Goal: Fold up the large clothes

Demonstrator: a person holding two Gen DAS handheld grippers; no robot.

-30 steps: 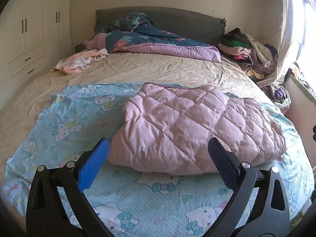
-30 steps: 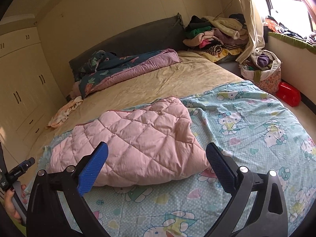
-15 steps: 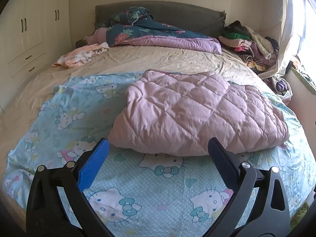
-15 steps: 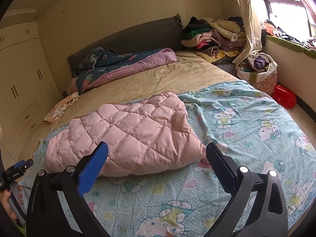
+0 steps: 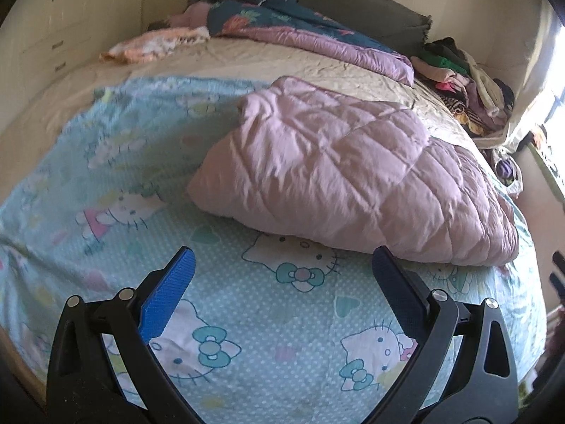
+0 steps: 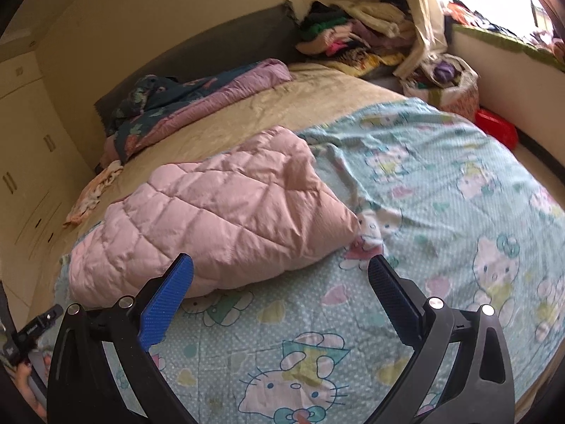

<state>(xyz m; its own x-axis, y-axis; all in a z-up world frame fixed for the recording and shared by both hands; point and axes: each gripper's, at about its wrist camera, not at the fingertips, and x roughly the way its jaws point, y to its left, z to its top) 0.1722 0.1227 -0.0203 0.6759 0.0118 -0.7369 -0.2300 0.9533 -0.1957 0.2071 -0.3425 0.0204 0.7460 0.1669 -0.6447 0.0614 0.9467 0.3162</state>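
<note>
Bedroom light falls from the right-hand window across a wide bed, and on its near half lies the task's thing: a pink quilted jacket, puffy and already doubled over into a rough slab. It rests on a pale blue cartoon-cat sheet that covers the foot of the bed.

Both claws are free of it. The left gripper hangs above the sheet with its blue pads spread wide and nothing between them, and the jacket's near edge sits just beyond its tips. The right gripper is likewise spread and empty, its left pad overlapping the jacket's near edge in view, though contact cannot be told.

Compared with a second ago, both cameras have dropped lower and closer to the jacket, and the left view is smeared, so the hands look to be moving in. The jacket itself has kept its shape and place. That reads as an approach for another fold, probably by taking hold of the near edge or a corner, with no grasp made yet.

Farther off, a dark flowered quilt is bunched by the headboard, a small peach cloth lies at the far left, and a heap of clothes sits in the window corner.
</note>
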